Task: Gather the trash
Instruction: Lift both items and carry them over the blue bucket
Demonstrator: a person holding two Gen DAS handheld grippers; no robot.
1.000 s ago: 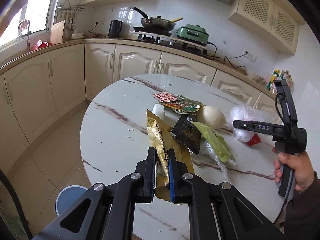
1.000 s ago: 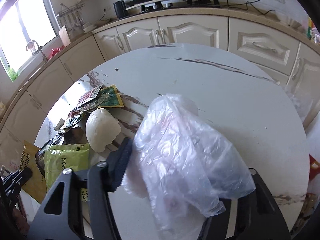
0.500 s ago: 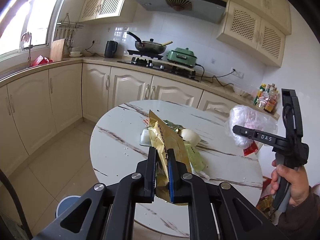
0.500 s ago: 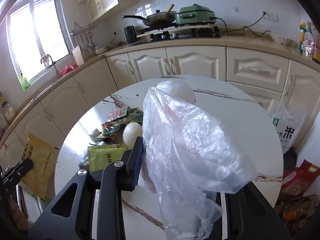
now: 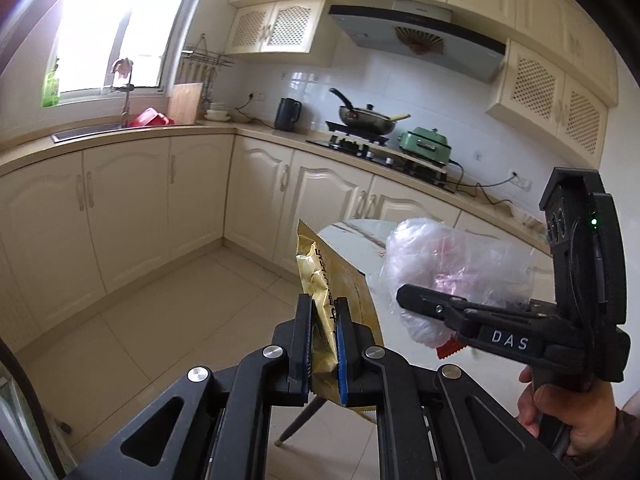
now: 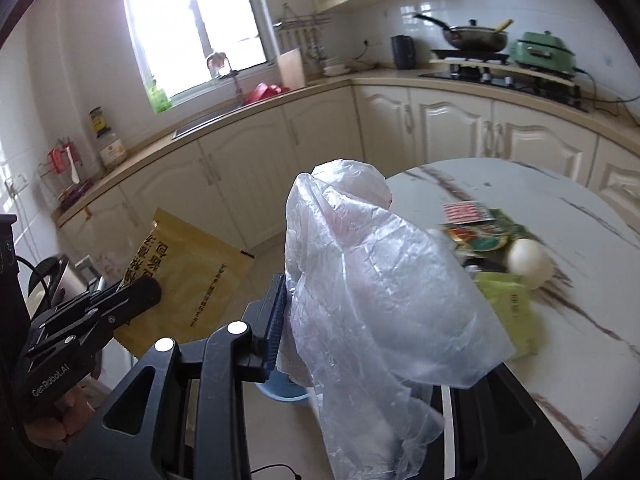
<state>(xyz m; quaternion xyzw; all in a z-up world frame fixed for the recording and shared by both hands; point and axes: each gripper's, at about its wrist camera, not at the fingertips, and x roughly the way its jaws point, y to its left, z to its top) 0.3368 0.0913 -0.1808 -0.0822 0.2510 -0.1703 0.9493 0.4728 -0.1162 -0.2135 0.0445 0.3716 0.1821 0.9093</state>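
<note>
The left gripper (image 5: 324,344) has its jaws pressed nearly together on a gold foil packet (image 5: 326,280), which stands upright between the blue pads above the tiled floor (image 5: 160,320), clear of the table. Just to its right, the right gripper (image 5: 404,294) carries a crumpled clear plastic bag (image 6: 376,280); something pink shows faintly inside it, too blurred to name, and a red scrap (image 5: 450,347) hangs below it. The bag drapes over the right-hand finger and hides it, so the width of those jaws cannot be told, though the bag hangs from them. Below the bag sits a blue bin (image 6: 280,390) on the floor, its inside mostly hidden. Farther off, the marble table (image 6: 580,344) carries a green packet (image 6: 508,308), a white egg-shaped thing (image 6: 528,258) and other wrappers (image 6: 476,228). On the far counter a frying pan (image 5: 366,114) sits on the hob.
</note>
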